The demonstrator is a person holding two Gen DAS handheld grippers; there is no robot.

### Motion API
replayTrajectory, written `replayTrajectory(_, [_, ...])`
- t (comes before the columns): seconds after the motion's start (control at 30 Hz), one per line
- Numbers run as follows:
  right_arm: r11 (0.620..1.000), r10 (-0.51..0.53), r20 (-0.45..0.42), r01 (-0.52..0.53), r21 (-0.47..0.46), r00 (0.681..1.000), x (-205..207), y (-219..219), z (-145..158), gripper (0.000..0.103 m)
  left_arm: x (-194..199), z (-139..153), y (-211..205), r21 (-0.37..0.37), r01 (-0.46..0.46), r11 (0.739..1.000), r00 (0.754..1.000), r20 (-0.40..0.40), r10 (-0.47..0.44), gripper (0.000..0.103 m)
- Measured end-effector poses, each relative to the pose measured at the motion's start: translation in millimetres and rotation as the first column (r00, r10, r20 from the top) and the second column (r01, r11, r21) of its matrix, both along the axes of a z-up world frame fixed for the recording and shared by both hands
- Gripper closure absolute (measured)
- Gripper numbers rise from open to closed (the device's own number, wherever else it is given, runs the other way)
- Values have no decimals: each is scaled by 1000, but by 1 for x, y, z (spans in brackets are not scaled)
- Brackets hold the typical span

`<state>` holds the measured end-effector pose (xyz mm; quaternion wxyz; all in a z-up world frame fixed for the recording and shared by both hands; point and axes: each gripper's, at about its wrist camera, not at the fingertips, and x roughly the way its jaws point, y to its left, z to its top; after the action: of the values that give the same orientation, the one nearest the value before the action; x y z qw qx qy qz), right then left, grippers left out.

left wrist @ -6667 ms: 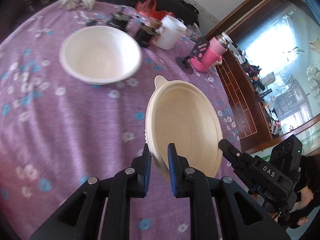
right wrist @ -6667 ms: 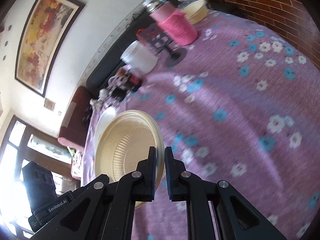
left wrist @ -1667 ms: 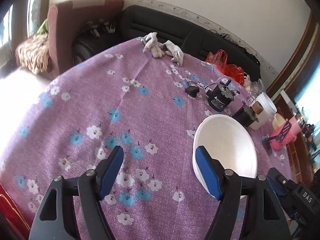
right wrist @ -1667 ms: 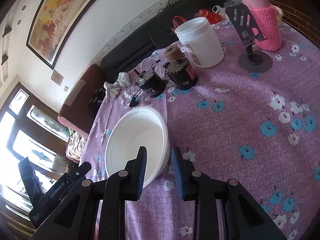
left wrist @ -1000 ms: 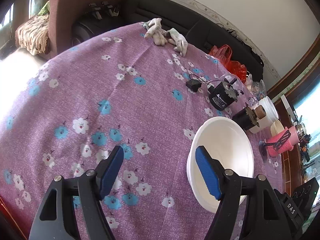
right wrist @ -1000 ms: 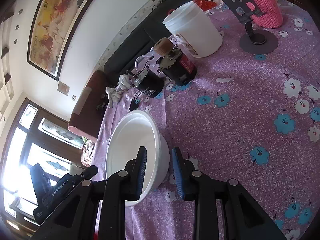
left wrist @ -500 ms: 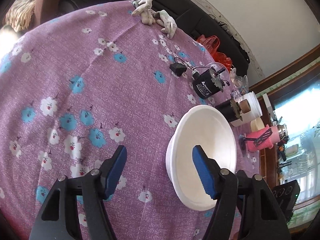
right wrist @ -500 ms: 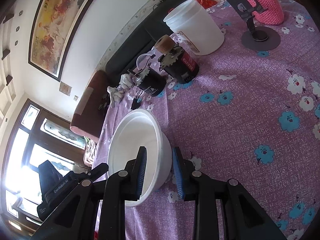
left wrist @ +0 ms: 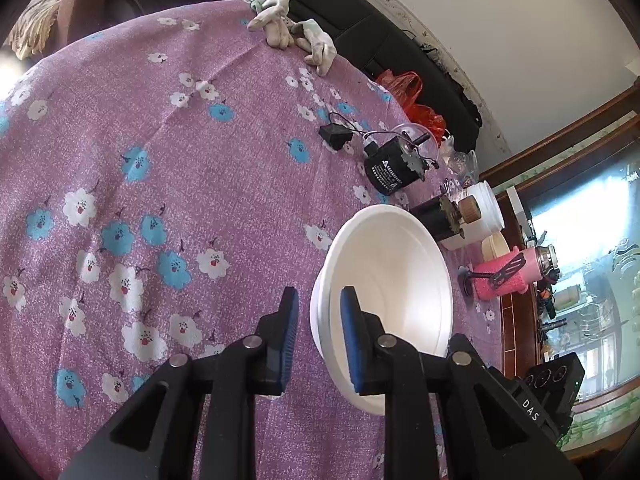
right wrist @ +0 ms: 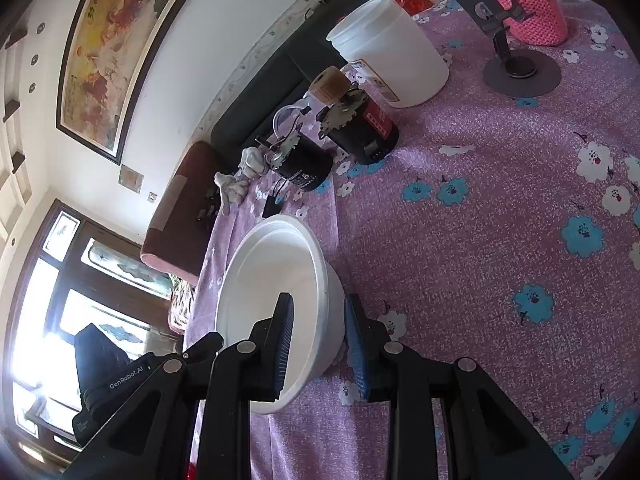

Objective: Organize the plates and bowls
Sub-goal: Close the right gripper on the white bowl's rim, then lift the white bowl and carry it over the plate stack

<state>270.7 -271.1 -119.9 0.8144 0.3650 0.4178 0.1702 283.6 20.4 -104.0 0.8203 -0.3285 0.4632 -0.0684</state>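
Note:
A white bowl (left wrist: 384, 288) sits tilted over the purple flowered tablecloth (left wrist: 160, 160). My right gripper (right wrist: 318, 308) is shut on the bowl (right wrist: 280, 276), one pad inside the near rim and one against the outer wall. My left gripper (left wrist: 320, 300) straddles the opposite rim. Its jaws are closing: the right pad is inside the bowl and the left pad is outside, with a sliver of cloth showing between that pad and the wall. A beige plate (left wrist: 495, 247) lies far back beside the white jar.
Two black motors (left wrist: 390, 170) (right wrist: 360, 128), a white jar (right wrist: 388, 64), a phone stand (right wrist: 516, 68) and a pink knitted bottle (left wrist: 516, 276) crowd the far side. Grey gloves (left wrist: 288, 28) lie at the table's back edge before a dark sofa.
My left jaws have narrowed from wide open to a small gap around the bowl's rim, and that view has tipped down towards the bowl. The right gripper has kept its grip and place.

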Motion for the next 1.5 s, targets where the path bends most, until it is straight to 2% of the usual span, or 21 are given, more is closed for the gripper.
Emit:
replayTrajectory(0.1, [1000, -5, -6, 5, 8, 1000, 0, -1, -2, 74, 1, -2, -2, -6, 14, 1000, 1000, -3, -14, 95])
replayTrajectory(0.23, [1000, -10, -9, 11, 20, 1000, 0, -2, -3, 74, 3, -5, -4, -17, 23, 1000, 1000, -5, -23, 97])
replayTrajectory(0.53, [1000, -19, -5, 19, 5, 1000, -1, -1, -3, 75, 4, -6, -4, -19, 18, 1000, 1000, 1, -18, 98])
replayTrajectory(0.63, [1000, -23, -5, 23, -4, 1000, -1, -2, -3, 84, 4, -6, -4, -17, 18, 1000, 1000, 2, -18, 98])
replayTrajectory(0.67, [1000, -23, -2, 23, -14, 1000, -1, -1, -2, 90, 4, -6, -4, -20, 20, 1000, 1000, 3, -20, 98])
replayTrajectory(0.73, [999, -21, 7, 21, -25, 1000, -1, 1, -1, 94, 3, -5, -5, -16, 23, 1000, 1000, 6, -23, 98])
replayTrajectory(0.83, [998, -21, 12, 22, -54, 1000, -1, 3, 1, 95, 2, -4, -6, -15, 25, 1000, 1000, 8, -25, 98])
replayTrajectory(1.2, [998, -33, 24, 34, -49, 999, -10, 0, 11, 96, -8, 2, -7, -13, 24, 1000, 1000, 8, -24, 98])
replayTrajectory(1.5, [999, -26, 1, 26, -34, 1000, -20, 2, 15, 96, -28, 5, -3, -9, 7, 1000, 1000, 1, -7, 98])
